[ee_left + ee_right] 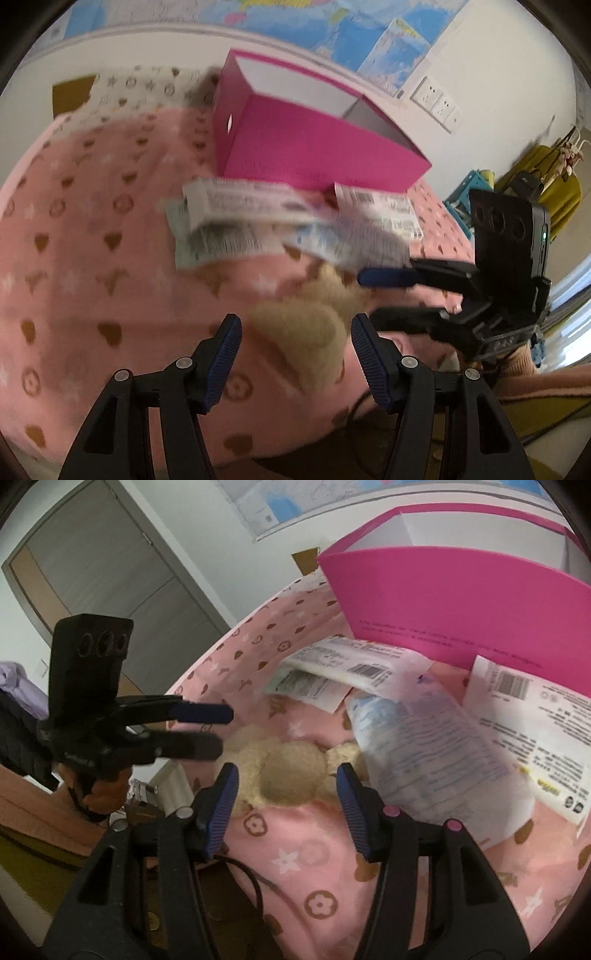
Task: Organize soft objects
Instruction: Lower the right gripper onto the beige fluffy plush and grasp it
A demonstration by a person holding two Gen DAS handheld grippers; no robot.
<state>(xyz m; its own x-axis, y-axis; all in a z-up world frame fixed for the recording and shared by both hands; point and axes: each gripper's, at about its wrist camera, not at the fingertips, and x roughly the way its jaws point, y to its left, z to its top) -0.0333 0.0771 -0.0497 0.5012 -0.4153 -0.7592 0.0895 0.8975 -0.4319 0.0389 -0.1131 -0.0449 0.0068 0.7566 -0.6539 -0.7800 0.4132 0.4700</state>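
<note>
A cream plush toy (pixel 303 325) lies on the pink patterned bedspread (pixel 92 258). It also shows in the right wrist view (pixel 288 771). My left gripper (pixel 295 336) is open, its fingers on either side of the toy. My right gripper (pixel 286 786) is open too, straddling the toy from the other side. Each gripper appears in the other's view: the right one (pixel 369 295) and the left one (pixel 221 731). Several soft plastic packs (pixel 236 221) lie between the toy and an open pink box (pixel 314 147). The packs (pixel 424 746) and the box (pixel 461 602) show in the right wrist view.
The bed's edge runs close behind the toy, with a cable (pixel 258 882) hanging over it. A wall with maps (pixel 369 33) and sockets (pixel 439 103) stands behind the box. A yellow chair (pixel 554 177) and a grey door (pixel 110 572) are off the bed.
</note>
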